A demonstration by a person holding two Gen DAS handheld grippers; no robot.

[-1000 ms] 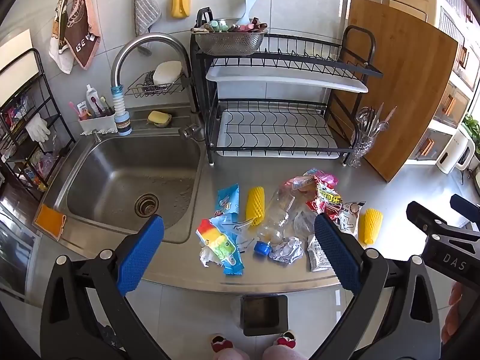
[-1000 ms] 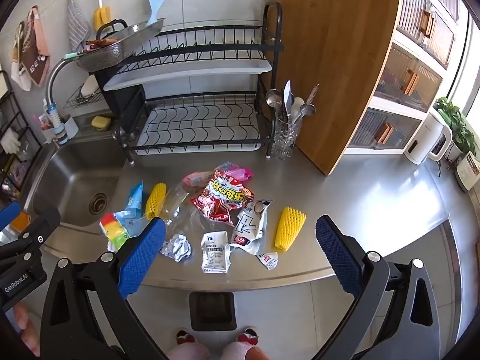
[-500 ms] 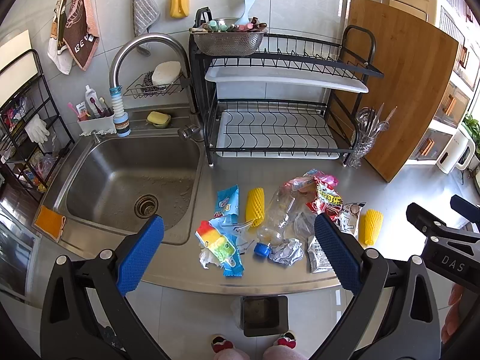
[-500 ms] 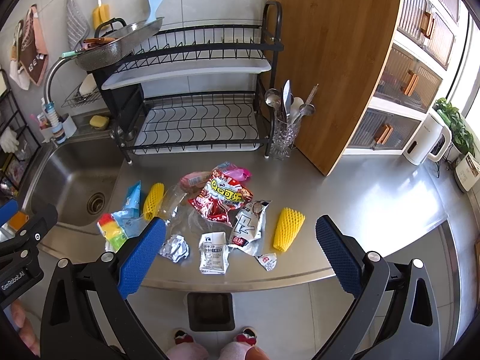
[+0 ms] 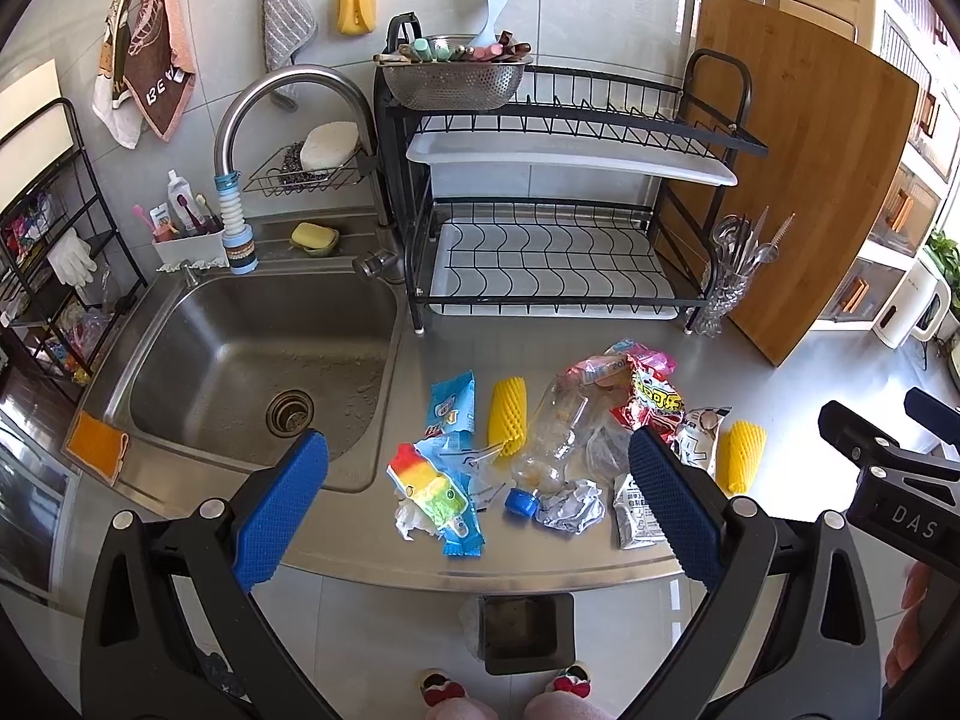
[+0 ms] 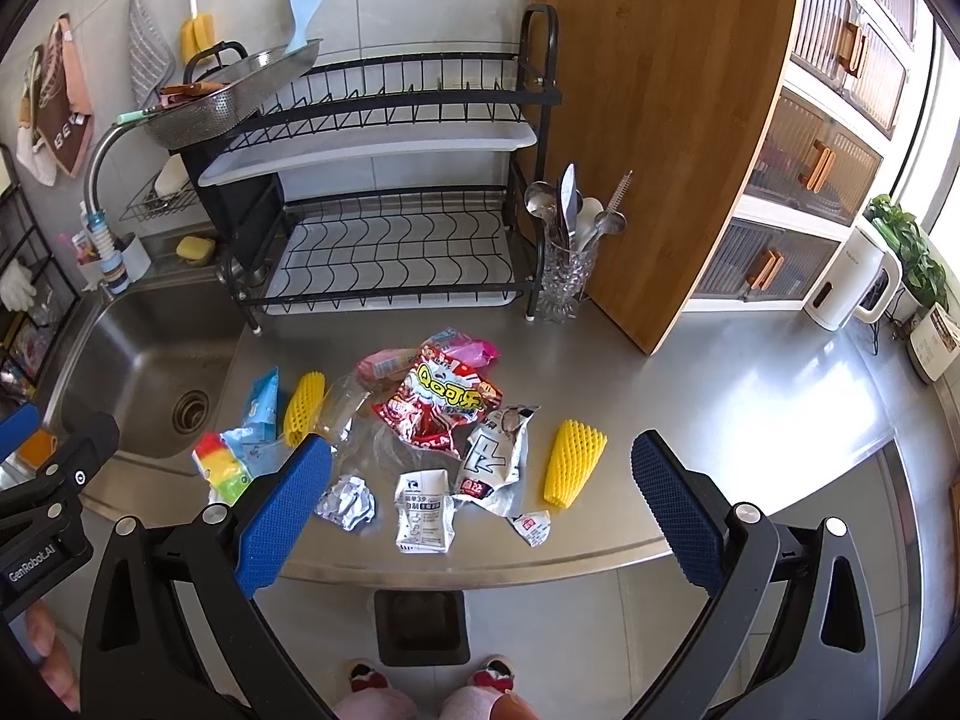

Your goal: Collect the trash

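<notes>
Dish rack (image 5: 552, 192), sink (image 5: 252, 372), perhaps soap (image 5: 313, 235)

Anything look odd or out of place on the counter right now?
Only the litter: wrappers, a crushed clear bottle, its loose blue cap and crumpled foil strewn near the counter's front edge. Nothing spilled.

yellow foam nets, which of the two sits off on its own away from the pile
The yellow foam net on the right end of the trash, with bare counter beyond it. The other foam net is wedged between the blue wrapper and the clear bottle.
</notes>
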